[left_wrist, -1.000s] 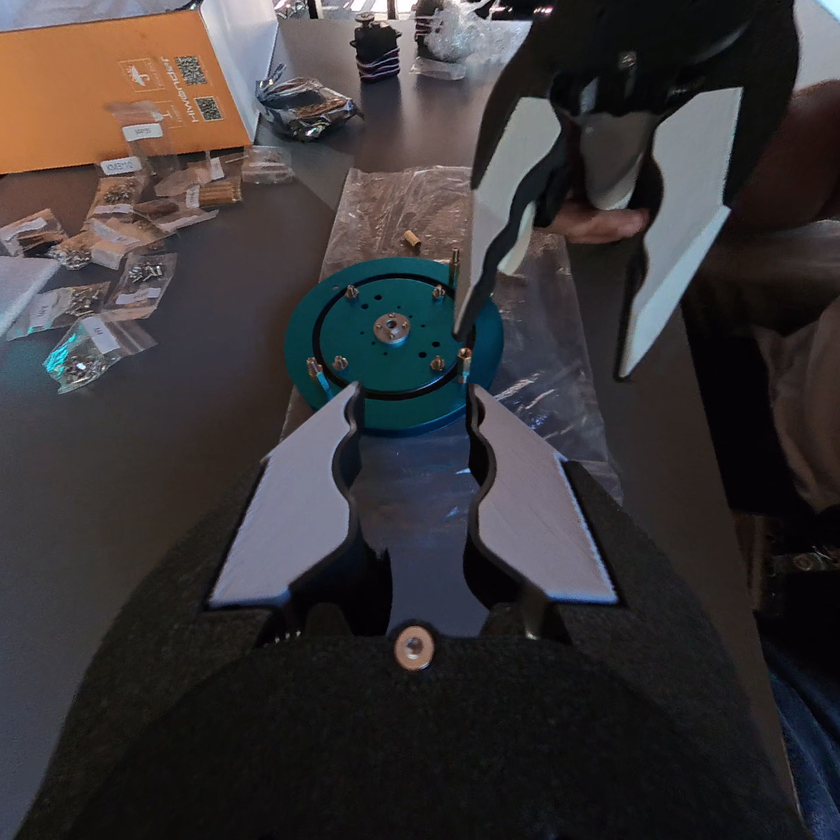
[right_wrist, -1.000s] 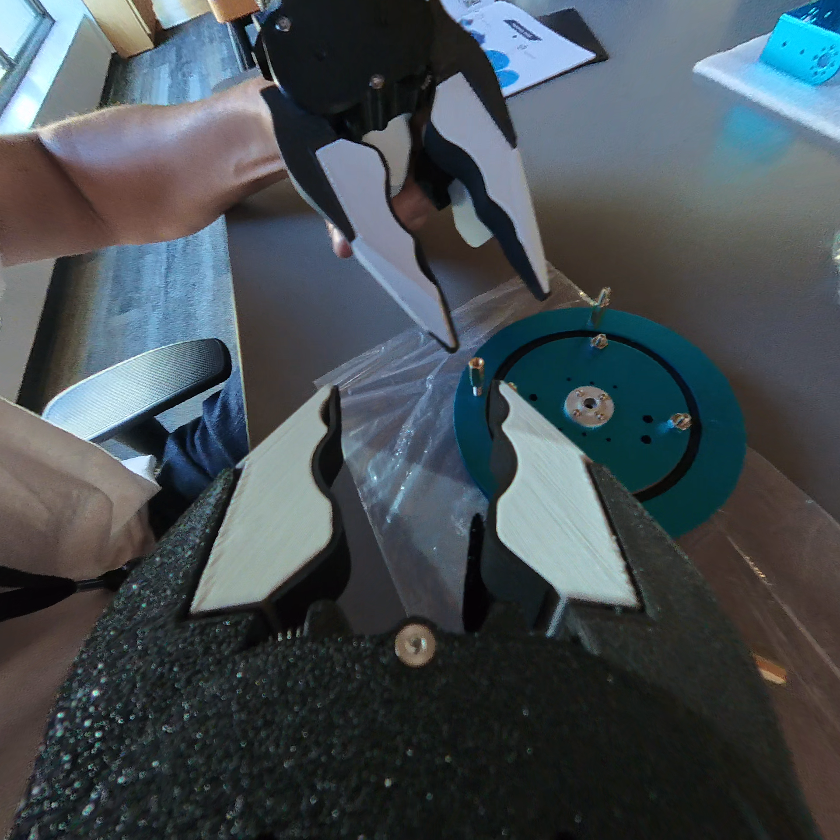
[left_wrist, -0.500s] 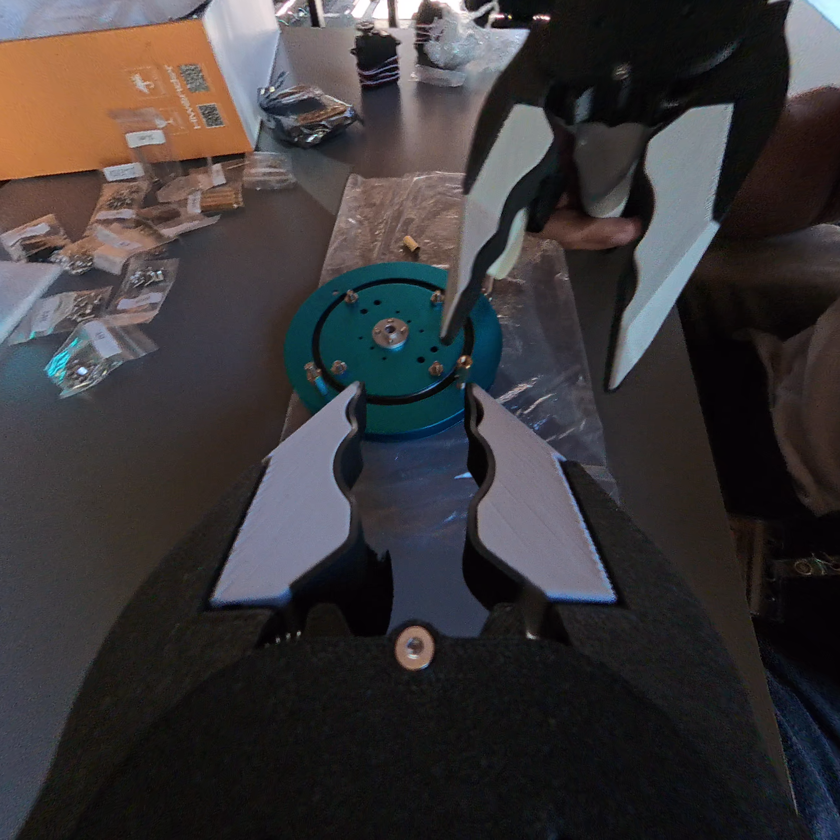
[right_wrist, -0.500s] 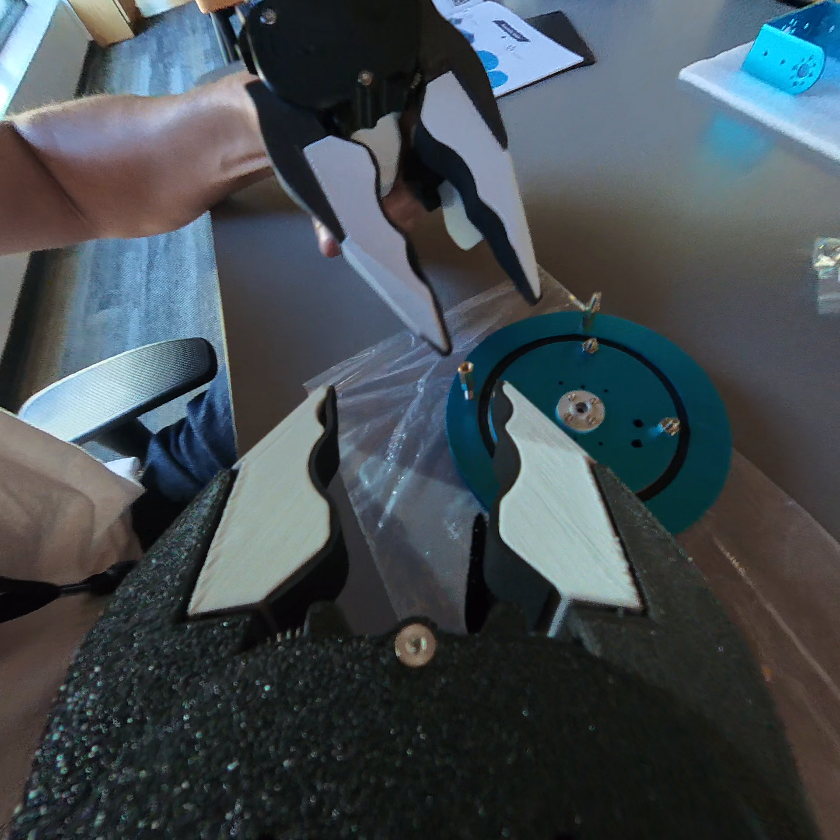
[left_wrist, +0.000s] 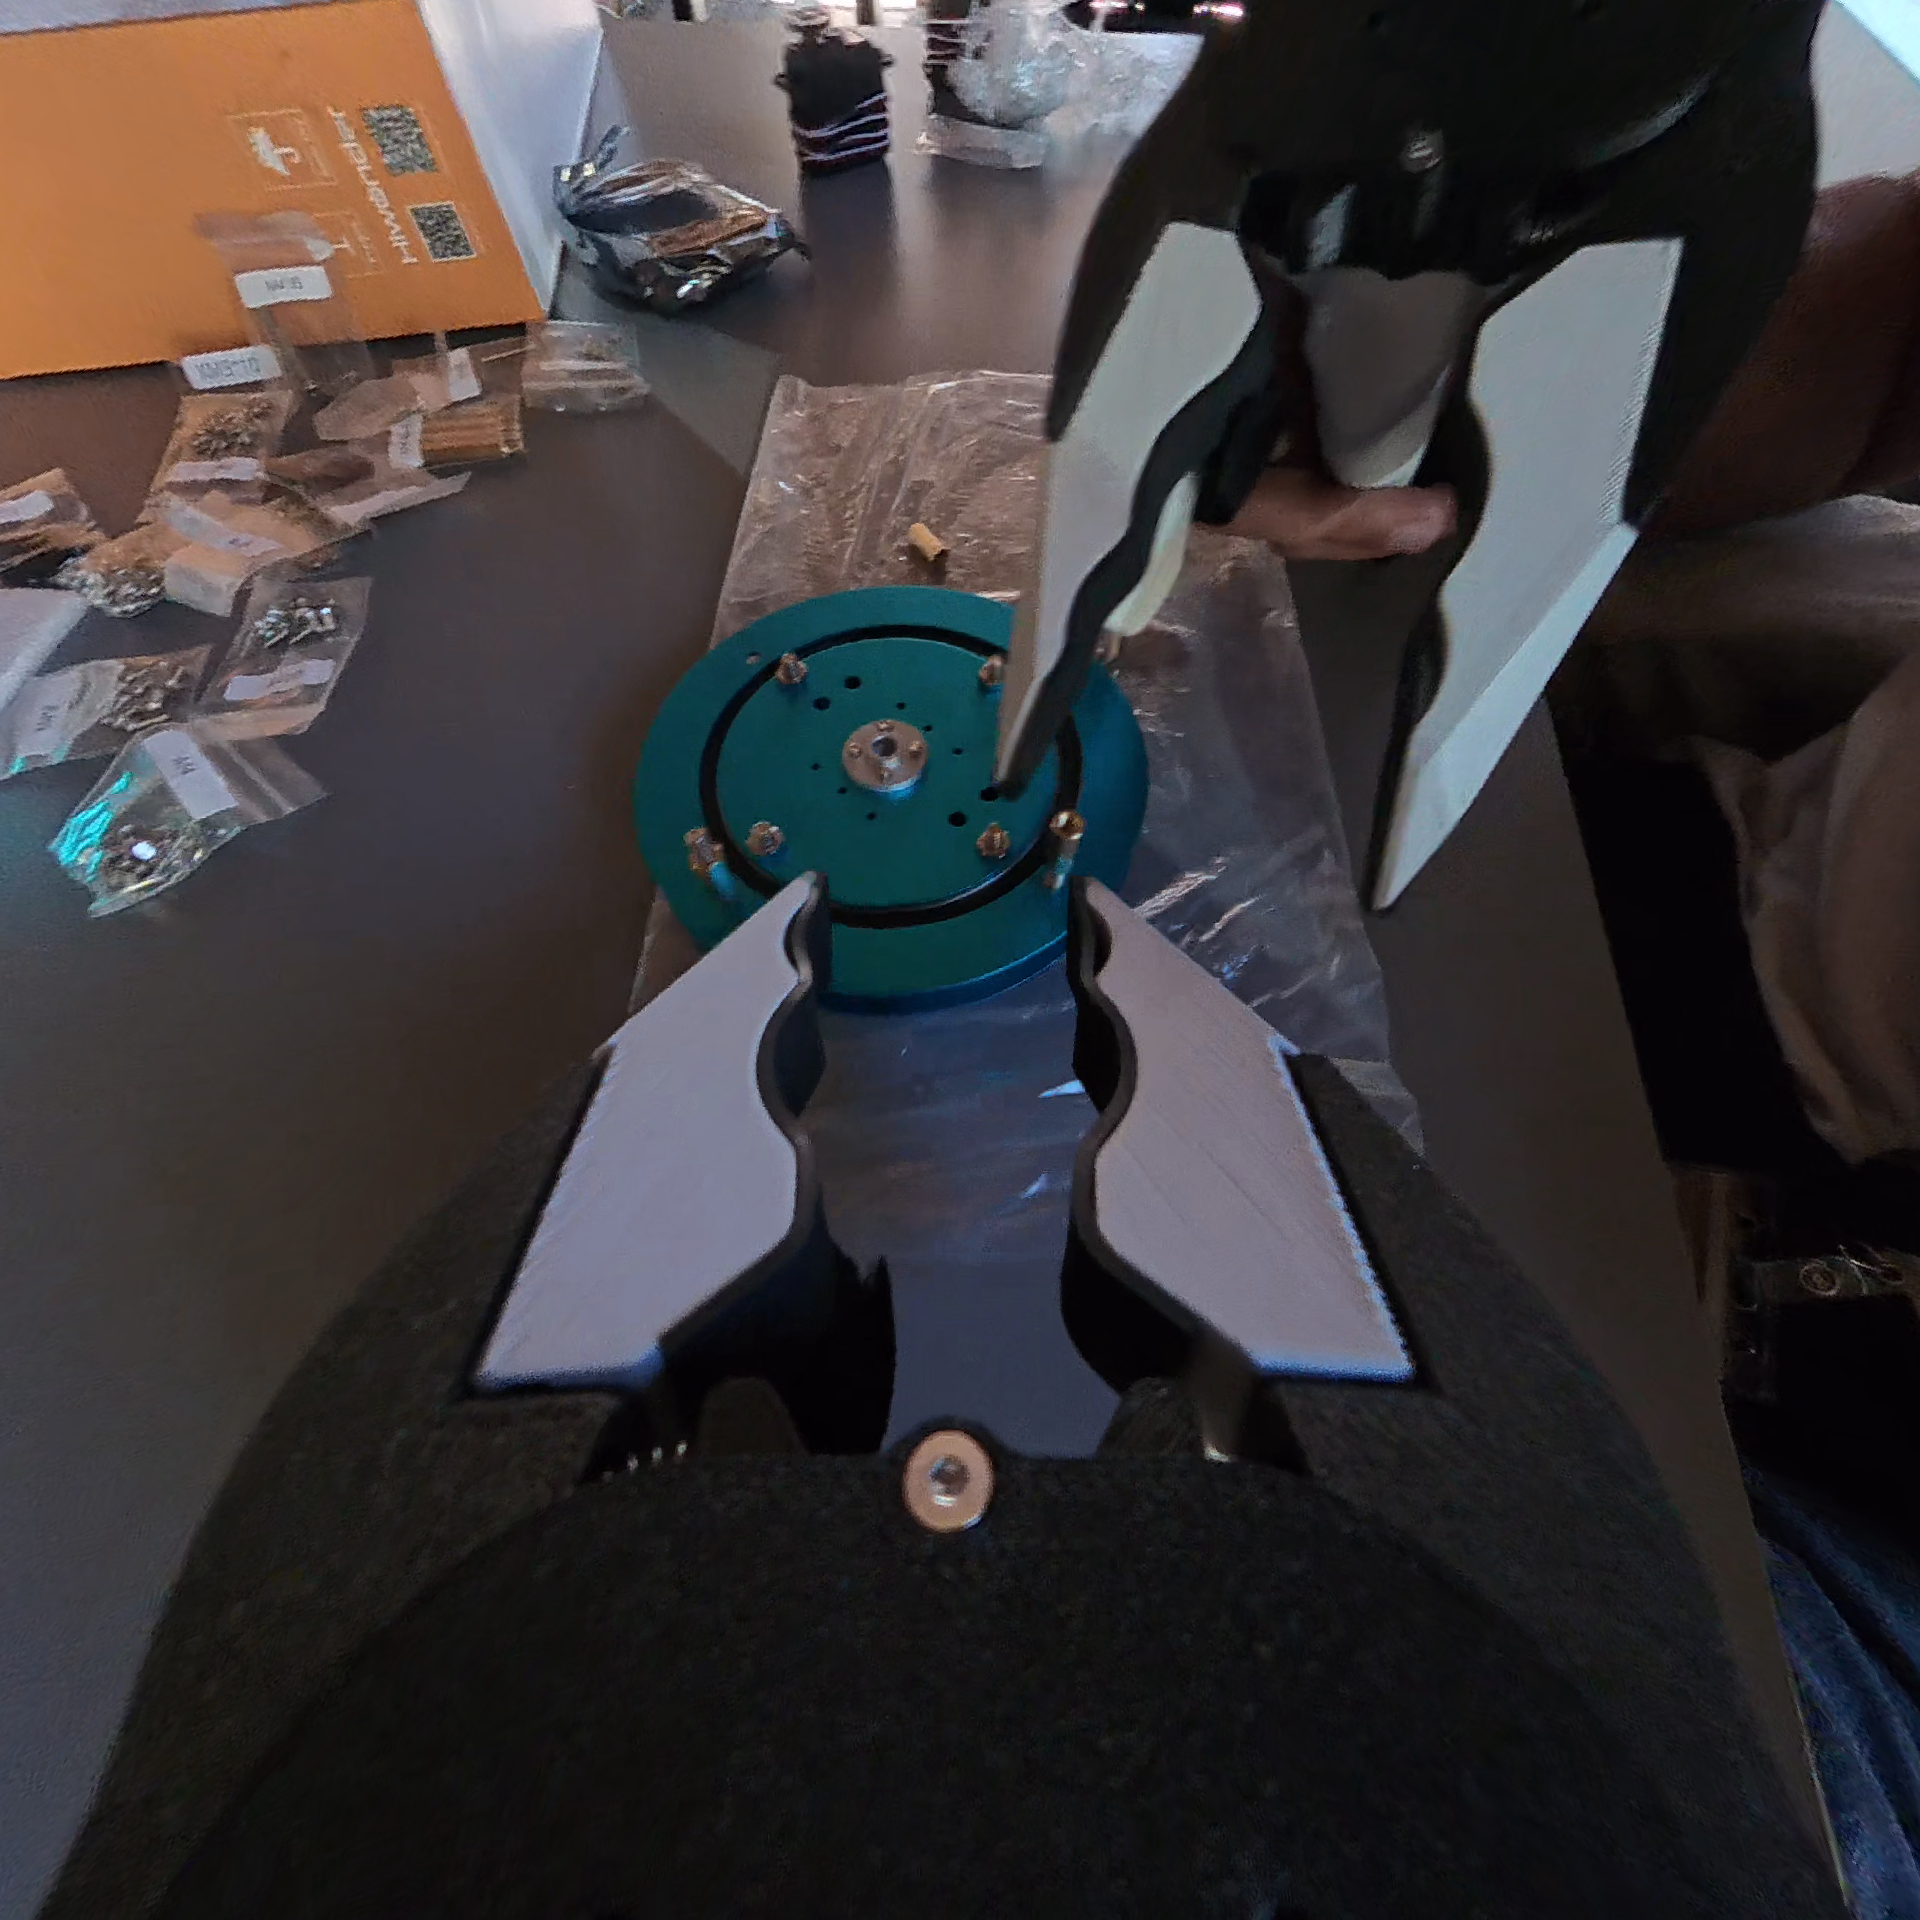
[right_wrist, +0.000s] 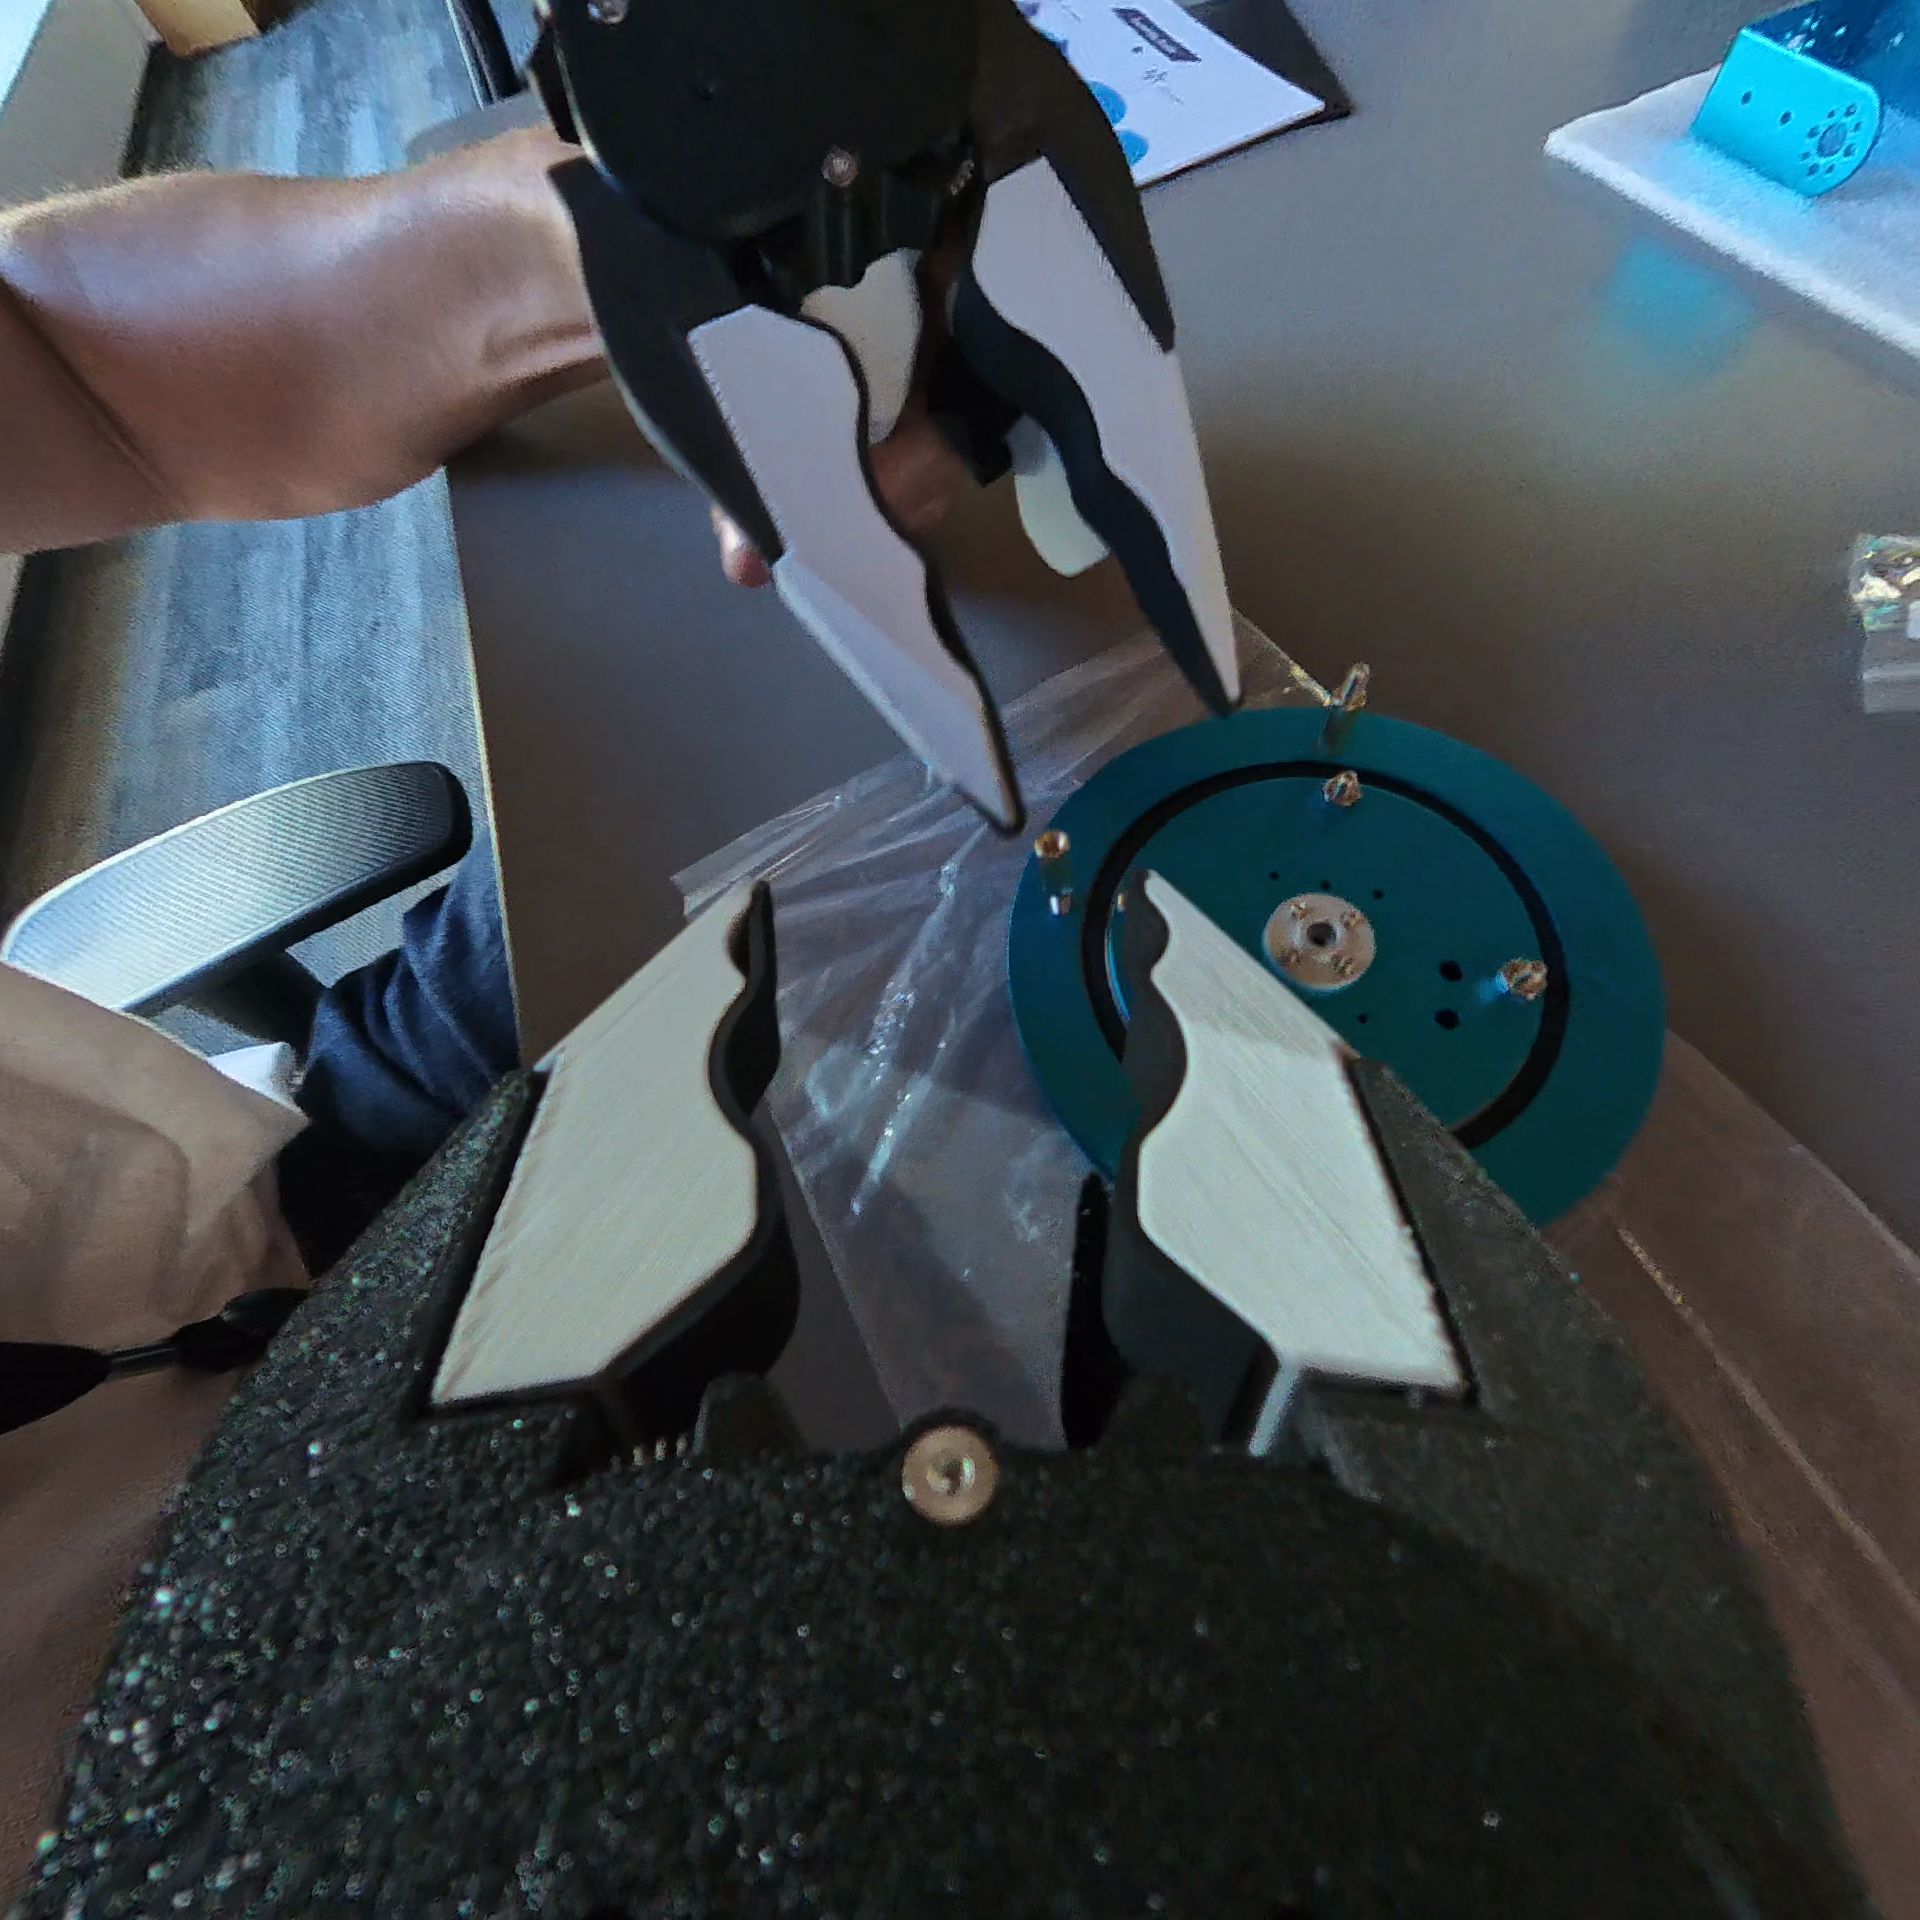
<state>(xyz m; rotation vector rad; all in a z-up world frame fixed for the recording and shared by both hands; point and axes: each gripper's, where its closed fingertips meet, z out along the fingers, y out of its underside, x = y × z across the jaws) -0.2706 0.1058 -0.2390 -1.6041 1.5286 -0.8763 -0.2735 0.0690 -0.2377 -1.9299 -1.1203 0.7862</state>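
Teal disc (left_wrist: 894, 790) lies on plastic sheet (left_wrist: 1226, 831); left gripper (left_wrist: 945, 914) and right gripper (right_wrist: 951, 904) both gape empty at its rim.

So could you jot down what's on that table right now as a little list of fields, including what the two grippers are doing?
Centre piece: teal disc with brass standoffs, lying on a clear plastic bag
Left gripper: open, empty, at the disc's near edge
Right gripper: open, empty, one finger over the disc
Loose part: small brass standoff on the bag behind the disc
To the left: small bags of screws and an orange box
Elsewhere: blue bracket on a white pad
Surface: dark table
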